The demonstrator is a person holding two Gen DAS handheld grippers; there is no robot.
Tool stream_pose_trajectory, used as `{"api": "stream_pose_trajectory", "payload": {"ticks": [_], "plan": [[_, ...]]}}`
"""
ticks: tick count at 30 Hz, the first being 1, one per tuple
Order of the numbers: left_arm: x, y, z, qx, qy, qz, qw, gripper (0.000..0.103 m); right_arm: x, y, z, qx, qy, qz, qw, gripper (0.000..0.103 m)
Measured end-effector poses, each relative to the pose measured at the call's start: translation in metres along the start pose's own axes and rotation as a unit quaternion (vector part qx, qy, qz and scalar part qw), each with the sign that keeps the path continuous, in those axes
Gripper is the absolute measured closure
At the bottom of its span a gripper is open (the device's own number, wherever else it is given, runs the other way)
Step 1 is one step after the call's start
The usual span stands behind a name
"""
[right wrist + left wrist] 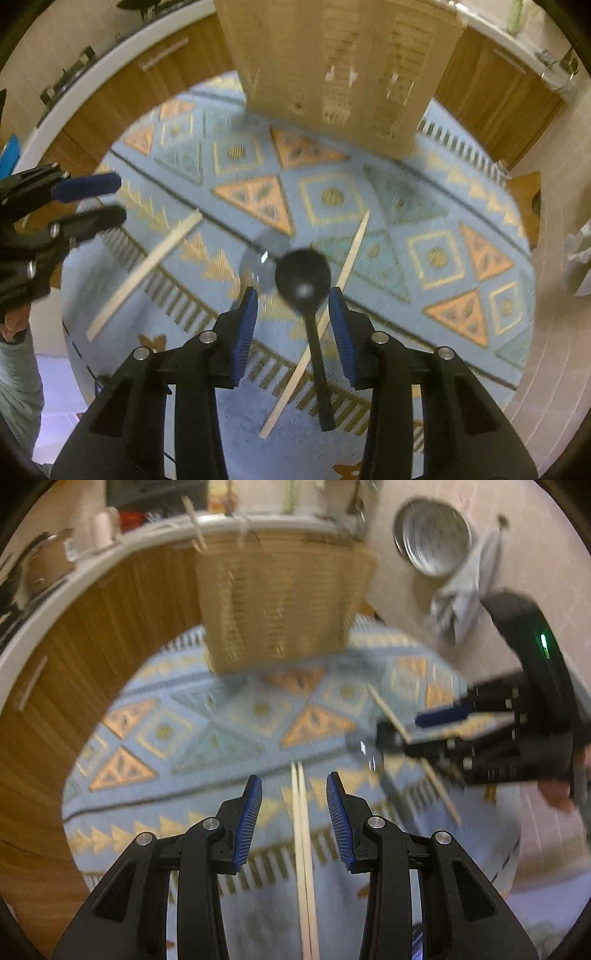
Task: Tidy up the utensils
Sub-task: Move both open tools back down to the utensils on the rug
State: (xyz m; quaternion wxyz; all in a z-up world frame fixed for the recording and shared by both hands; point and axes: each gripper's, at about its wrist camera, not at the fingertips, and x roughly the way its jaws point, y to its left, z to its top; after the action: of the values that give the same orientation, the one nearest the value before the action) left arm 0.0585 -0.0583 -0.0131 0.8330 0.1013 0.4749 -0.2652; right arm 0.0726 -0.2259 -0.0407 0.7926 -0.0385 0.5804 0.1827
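A pair of wooden chopsticks (303,849) lies on the patterned cloth between the open fingers of my left gripper (294,794); it also shows in the right wrist view (147,266). My right gripper (293,306) is open above a black spoon (308,295) and a single chopstick (321,321) lying side by side. A clear spoon (258,264) lies just left of the black spoon's bowl. The woven utensil basket (280,594) stands at the far side of the cloth, also in the right wrist view (340,62). The right gripper shows in the left wrist view (410,725).
The blue patterned cloth (207,731) covers a round table. Wooden cabinets with a white counter (85,602) curve behind. A metal bowl (432,535) and a grey rag (461,590) lie on the floor at right. The left gripper appears in the right wrist view (90,199).
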Motion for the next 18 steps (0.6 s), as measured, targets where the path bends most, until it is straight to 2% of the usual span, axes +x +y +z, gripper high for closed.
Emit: {"api": "stream_pose_trajectory", "payload": {"ticks": [4, 7, 10, 11, 16, 18], "plan": [[0.019, 0.003, -0.008, 0.017, 0.056, -0.028, 0.9979, 0.068, 0.008, 0.001, -0.005, -0.006, 0.015, 0.007, 1.0, 0.072], [0.03, 0.002, -0.009, 0.024, 0.081, -0.029, 0.996, 0.069, 0.013, -0.001, -0.008, -0.006, 0.022, -0.001, 1.0, 0.074], [0.043, -0.001, -0.013, 0.036, 0.104, -0.014, 0.9938, 0.074, 0.015, -0.005, -0.008, -0.011, 0.022, -0.006, 1.0, 0.079], [0.044, -0.004, -0.014, 0.046, 0.101, -0.007, 0.9938, 0.074, 0.015, -0.004, -0.008, -0.014, 0.022, -0.007, 1.0, 0.08], [0.049, -0.019, -0.012, 0.078, 0.117, 0.031, 0.9896, 0.074, 0.019, -0.001, -0.004, -0.026, 0.03, -0.004, 0.999, 0.082], [0.051, -0.022, -0.01, 0.086, 0.122, 0.044, 0.9878, 0.077, 0.021, 0.004, -0.003, -0.036, 0.032, -0.011, 0.999, 0.082]]}}
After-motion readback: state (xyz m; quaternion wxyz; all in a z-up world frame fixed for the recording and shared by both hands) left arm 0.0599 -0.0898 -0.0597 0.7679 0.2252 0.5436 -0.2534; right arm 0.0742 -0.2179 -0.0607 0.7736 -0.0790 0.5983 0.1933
